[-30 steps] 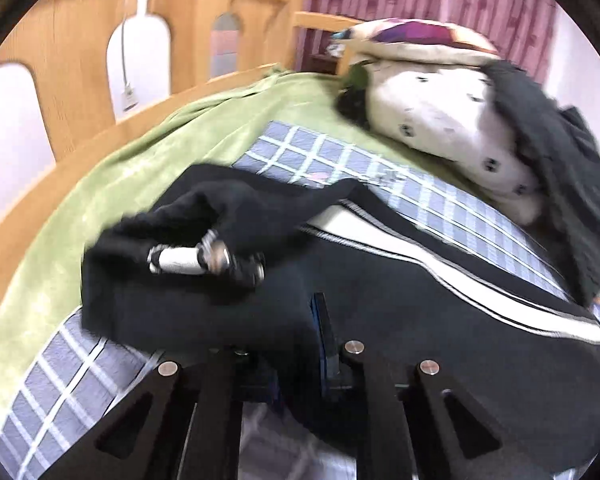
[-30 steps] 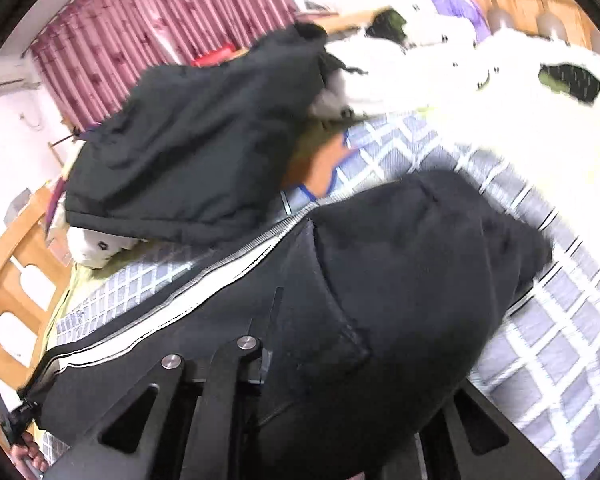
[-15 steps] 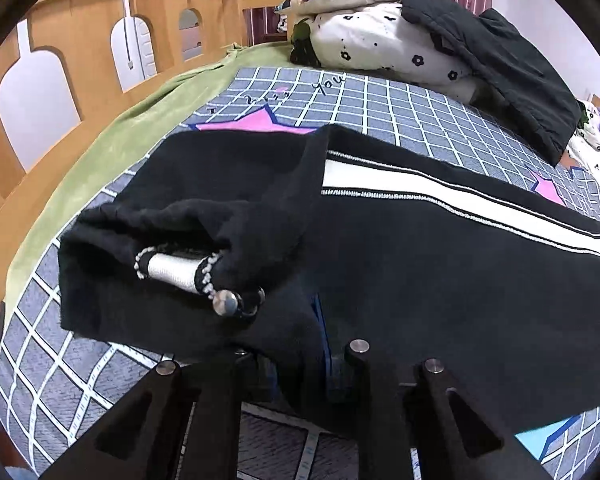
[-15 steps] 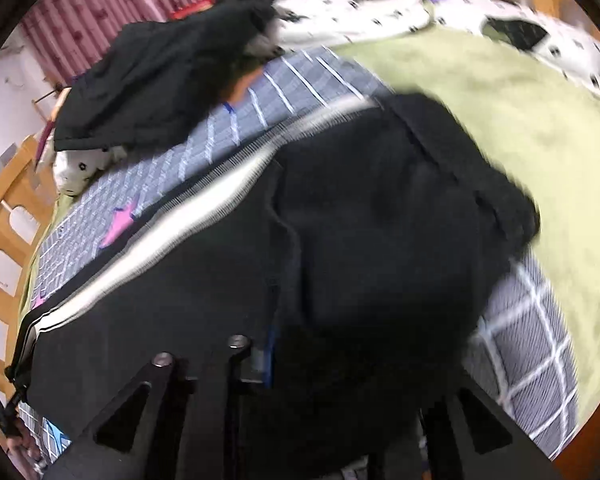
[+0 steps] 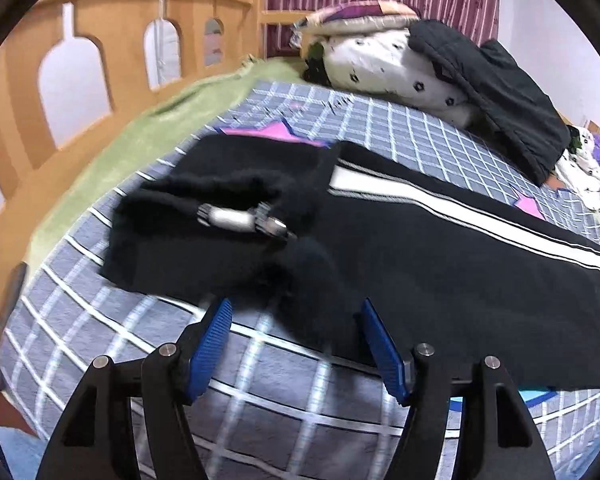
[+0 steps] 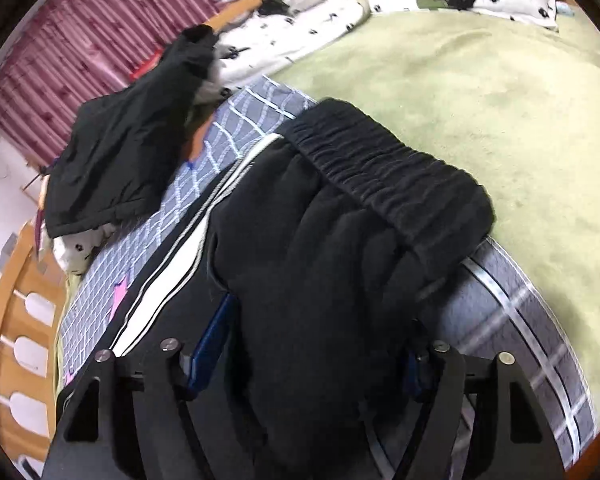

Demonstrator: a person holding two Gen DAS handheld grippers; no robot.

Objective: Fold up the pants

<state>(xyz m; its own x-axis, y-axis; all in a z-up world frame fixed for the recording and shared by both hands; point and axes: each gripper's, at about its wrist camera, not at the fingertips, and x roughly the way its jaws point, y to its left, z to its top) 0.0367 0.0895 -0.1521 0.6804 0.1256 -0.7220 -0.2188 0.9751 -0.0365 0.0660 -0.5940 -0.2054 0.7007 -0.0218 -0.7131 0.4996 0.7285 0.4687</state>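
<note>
With the left gripper (image 5: 294,342) spread wide and empty beside the pants (image 5: 420,248), the right gripper (image 6: 312,354), also spread, straddles loose waistband (image 6: 392,168) cloth that may slump and spoil the fold.

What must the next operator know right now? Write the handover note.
Left gripper: open, empty, at the pants' cuff end.
Right gripper: open, fabric near the waistband lying between its fingers.
Black pants: laid lengthwise on the checked sheet, white stripe up.
Done: legs seemingly laid together.
Left: fold cuffs to waistband.
</note>
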